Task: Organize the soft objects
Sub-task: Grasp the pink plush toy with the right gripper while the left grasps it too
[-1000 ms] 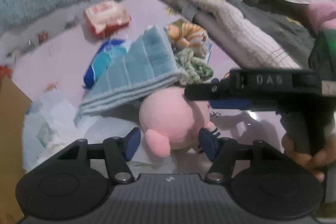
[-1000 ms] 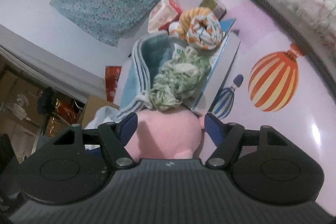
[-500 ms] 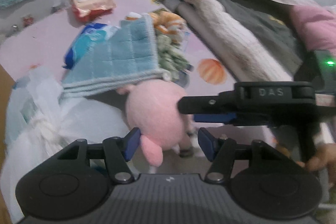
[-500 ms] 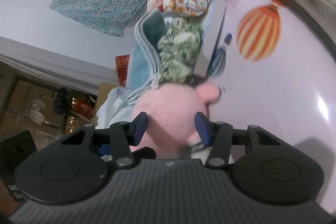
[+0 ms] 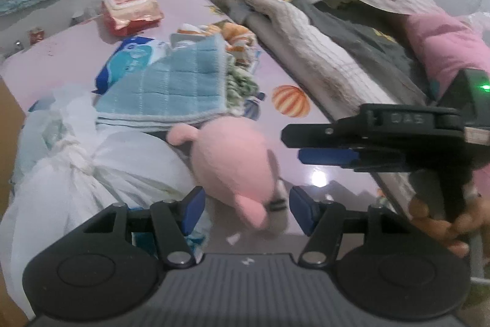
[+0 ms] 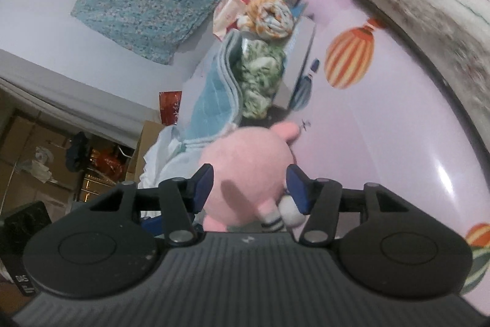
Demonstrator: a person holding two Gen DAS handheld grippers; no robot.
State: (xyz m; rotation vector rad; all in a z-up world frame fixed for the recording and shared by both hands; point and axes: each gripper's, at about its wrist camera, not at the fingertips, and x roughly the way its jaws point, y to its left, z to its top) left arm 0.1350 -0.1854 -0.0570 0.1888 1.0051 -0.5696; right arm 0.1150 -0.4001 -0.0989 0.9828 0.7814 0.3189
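Observation:
A round pink plush toy [image 5: 232, 164] lies near the lilac table's [image 5: 61, 57] front edge, leaning on a white plastic bag [image 5: 92, 173]. My left gripper [image 5: 245, 204] hangs over it, open, its blue pads either side of the toy's foot with gaps. Coming in from the right, my right gripper [image 5: 291, 147] has its tips just short of the toy; its jaws are opening. In the right wrist view the toy [image 6: 248, 170] fills the space between the right gripper's [image 6: 249, 183] pads. A folded blue towel [image 5: 171, 88] lies behind the toy, beside a green cloth roll [image 6: 260, 75] and an orange one [image 6: 269, 17].
A red wipes pack [image 5: 131, 8] and a blue packet [image 5: 128, 60] lie farther back on the table. Heaped blankets [image 5: 321, 51] and a pink cloth [image 5: 444, 45] border its right side. A hand [image 5: 438, 216] holds the right gripper. The two rolls rest on a flat box [image 6: 300, 51].
Half a second ago the right gripper's tips overlapped the plush toy; now they sit just off it. The toy has turned, one ear now pointing at the towel. Both cameras shifted sideways.

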